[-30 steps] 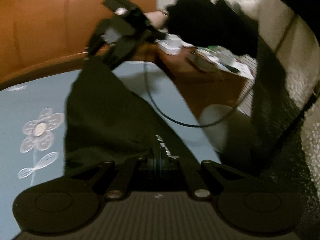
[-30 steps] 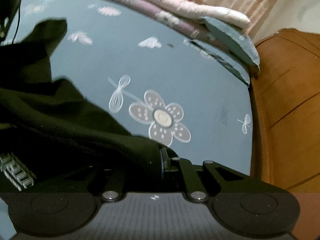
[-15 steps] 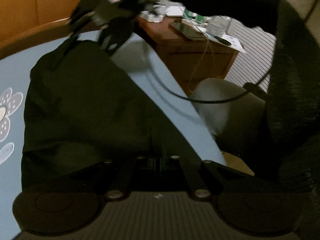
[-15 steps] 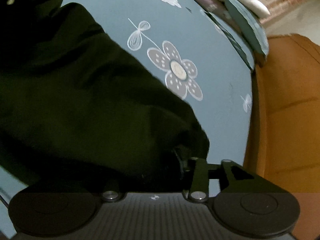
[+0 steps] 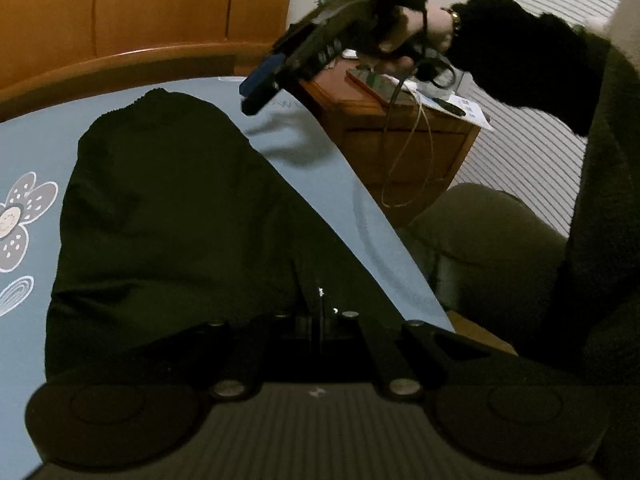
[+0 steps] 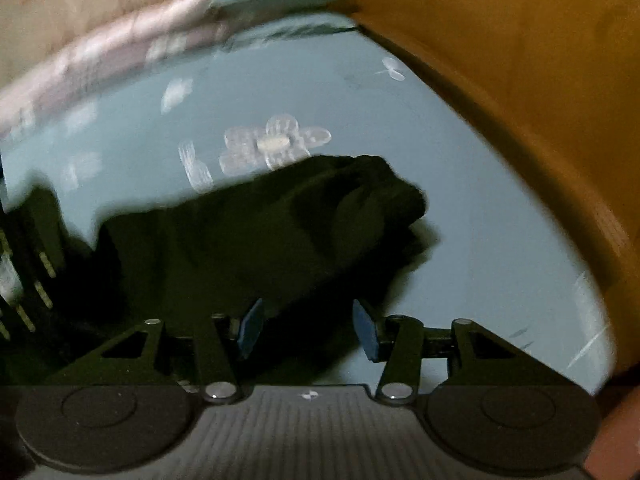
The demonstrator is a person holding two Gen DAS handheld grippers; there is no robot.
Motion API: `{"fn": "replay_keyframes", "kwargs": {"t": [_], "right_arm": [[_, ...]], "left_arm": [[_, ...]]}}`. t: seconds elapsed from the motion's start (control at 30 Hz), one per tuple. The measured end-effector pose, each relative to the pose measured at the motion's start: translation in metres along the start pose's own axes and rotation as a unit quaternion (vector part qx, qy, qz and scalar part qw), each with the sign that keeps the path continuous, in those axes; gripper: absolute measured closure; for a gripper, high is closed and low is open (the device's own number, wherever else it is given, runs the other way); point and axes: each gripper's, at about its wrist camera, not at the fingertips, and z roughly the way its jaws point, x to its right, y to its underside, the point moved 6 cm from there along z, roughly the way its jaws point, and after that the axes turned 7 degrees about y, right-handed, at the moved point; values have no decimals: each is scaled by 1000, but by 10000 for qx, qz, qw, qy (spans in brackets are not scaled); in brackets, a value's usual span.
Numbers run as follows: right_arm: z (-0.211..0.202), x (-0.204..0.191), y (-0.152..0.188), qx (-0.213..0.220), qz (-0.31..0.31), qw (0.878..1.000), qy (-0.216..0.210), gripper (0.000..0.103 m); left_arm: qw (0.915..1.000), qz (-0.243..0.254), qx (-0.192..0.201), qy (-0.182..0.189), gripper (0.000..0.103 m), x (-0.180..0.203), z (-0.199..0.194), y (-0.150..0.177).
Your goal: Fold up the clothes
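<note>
Bedside cabinet (image 5: pixel 404 136) beside blue bedsheet (image 5: pixel 332 184)

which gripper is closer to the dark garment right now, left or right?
Left. The left gripper is shut on the dark garment's near edge; the right gripper, jaws just opened and empty, is held above its far end.

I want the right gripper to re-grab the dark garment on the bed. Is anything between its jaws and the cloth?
Nothing visible. The right gripper, jaws just opened and empty, hovers over the dark garment on the blue sheet.
</note>
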Motion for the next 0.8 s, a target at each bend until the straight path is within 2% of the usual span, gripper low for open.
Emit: {"fn": "replay_keyframes", "kwargs": {"t": [0.1,0.27,0.3,0.33,0.37,0.4,0.63,0.8], "right_arm": [[13,2,5,39,884,9953,-400,49],[48,11,17,88,1921,9790,-678,49],[54,14,19,140,2097,9751,-712,56],[58,16,20,192,2255,9712,-747,79],[61,18,19,241,2343,9688,-773,91],[61,18,17,290,2348,9685,-772,95],[32,-12,-16,631,1496,9846,-640,96],[23,-15,-18,457,1123,9919,-376,96]], "left_arm": [[10000,-7,-50,-40,102,2,5,0],[9998,-60,-64,-187,102,5,7,-1],[9997,-88,-60,-225,102,5,7,-1],[9995,-95,-69,-279,102,7,7,-1],[9994,-81,-88,-332,102,8,6,-2],[9993,-46,-104,-368,102,10,3,-3],[9981,336,-242,-448,102,35,-34,-25],[9965,597,-475,-344,102,51,-27,-32]]}}
